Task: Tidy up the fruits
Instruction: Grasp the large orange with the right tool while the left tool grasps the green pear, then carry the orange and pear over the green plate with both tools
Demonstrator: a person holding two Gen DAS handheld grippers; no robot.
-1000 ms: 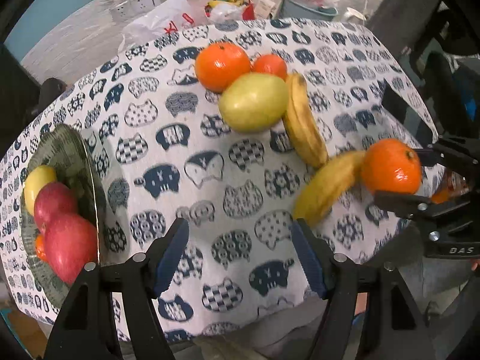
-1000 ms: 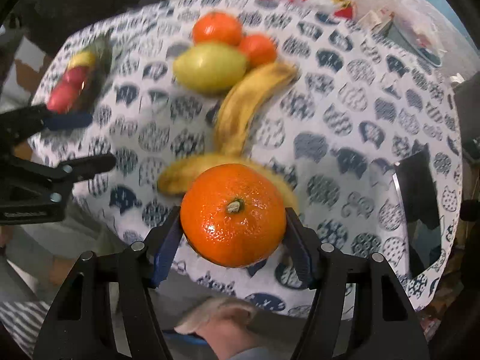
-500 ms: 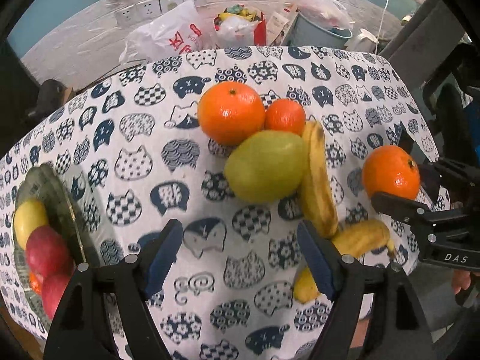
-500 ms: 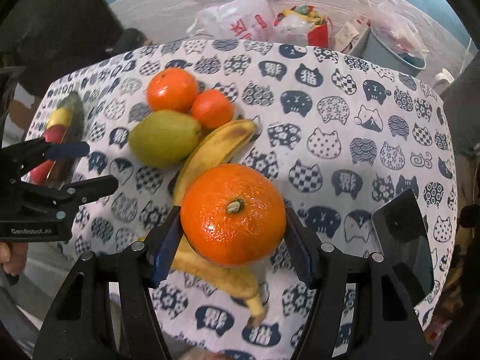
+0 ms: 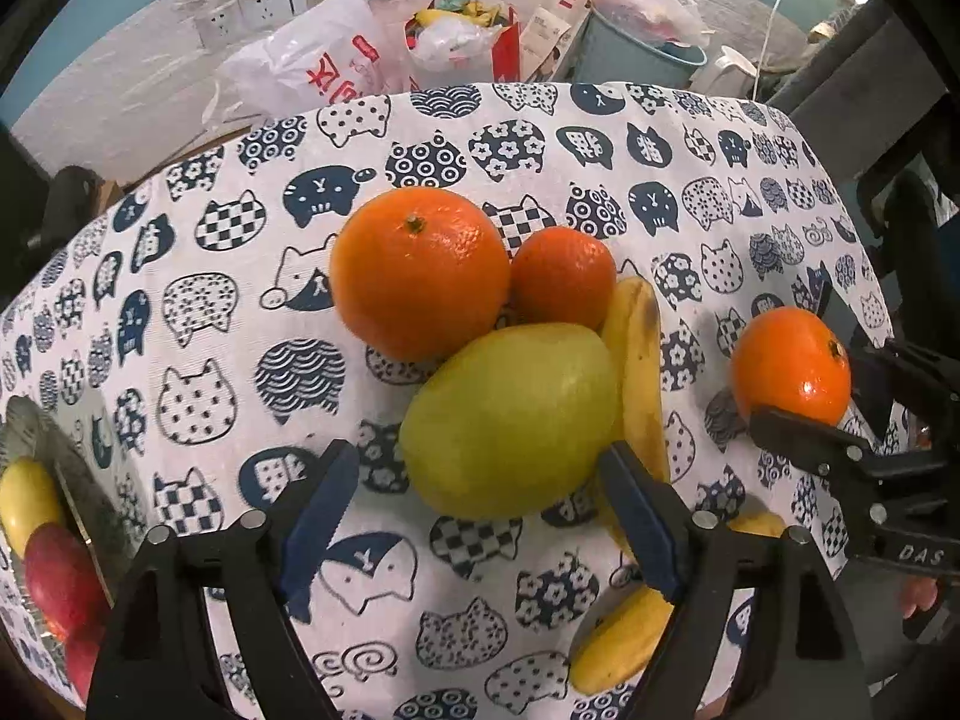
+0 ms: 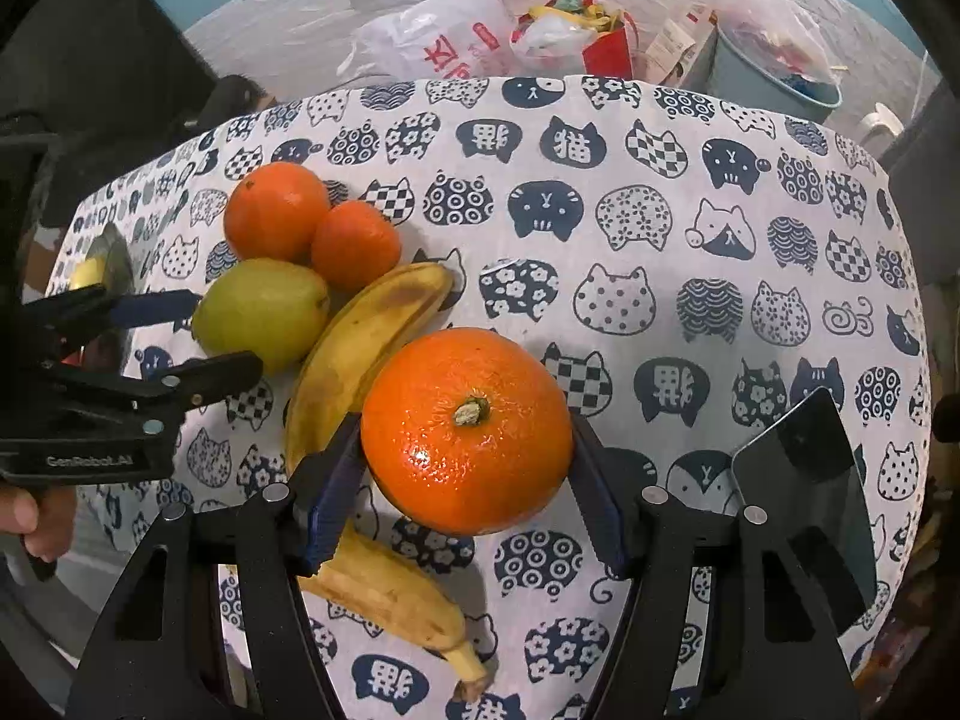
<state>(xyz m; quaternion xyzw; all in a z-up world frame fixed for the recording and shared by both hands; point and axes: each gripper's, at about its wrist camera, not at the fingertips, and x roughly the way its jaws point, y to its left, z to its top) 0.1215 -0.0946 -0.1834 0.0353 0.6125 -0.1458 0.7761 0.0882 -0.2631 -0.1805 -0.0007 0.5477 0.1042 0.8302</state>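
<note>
My right gripper (image 6: 465,492) is shut on a large orange (image 6: 467,429) and holds it above the cat-print tablecloth; the same orange shows in the left wrist view (image 5: 791,365). My left gripper (image 5: 480,516) is open, its fingers on either side of a green pear (image 5: 510,420) that lies on the cloth. Behind the pear lie a big orange (image 5: 419,272) and a small orange (image 5: 561,277). Two bananas (image 5: 641,372) (image 6: 366,336) lie right of the pear. A glass bowl (image 5: 72,468) at the left edge holds red apples and a yellow fruit.
A dark phone (image 6: 810,498) lies on the cloth at the right. Plastic bags (image 6: 450,36) and a grey bucket (image 6: 774,66) stand on the floor beyond the table's far edge. The cloth (image 6: 660,210) is bare at the back right.
Both grippers have moved forward over the table. My left gripper has come up to the pear, still open. My right gripper has carried the orange past the bananas.
</note>
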